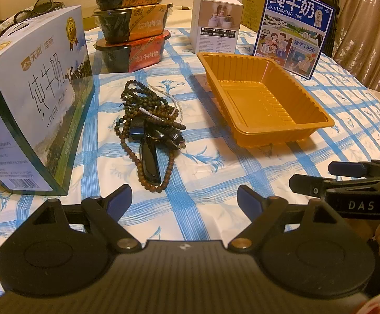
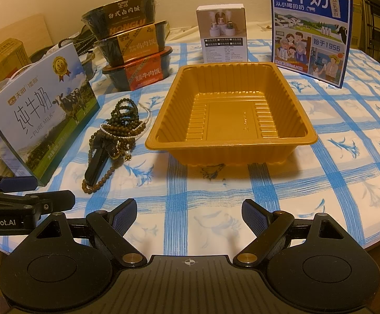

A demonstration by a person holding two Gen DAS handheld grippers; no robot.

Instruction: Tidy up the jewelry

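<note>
A tangled pile of jewelry (image 1: 148, 120) lies on the blue-checked tablecloth: brown bead strands, a thin pearl strand and a black watch. It also shows in the right wrist view (image 2: 114, 136). An empty orange plastic tray (image 1: 265, 99) stands to its right, and shows in the right wrist view (image 2: 231, 115). My left gripper (image 1: 184, 201) is open and empty, short of the pile. My right gripper (image 2: 190, 216) is open and empty, in front of the tray. Each gripper shows at the edge of the other's view.
A white-and-green milk carton (image 1: 33, 99) stands left of the pile. Three stacked meal bowls (image 1: 132, 21), a small white box (image 1: 216, 23) and a blue milk box (image 1: 294, 28) stand behind. The table edge (image 2: 373, 235) curves at right.
</note>
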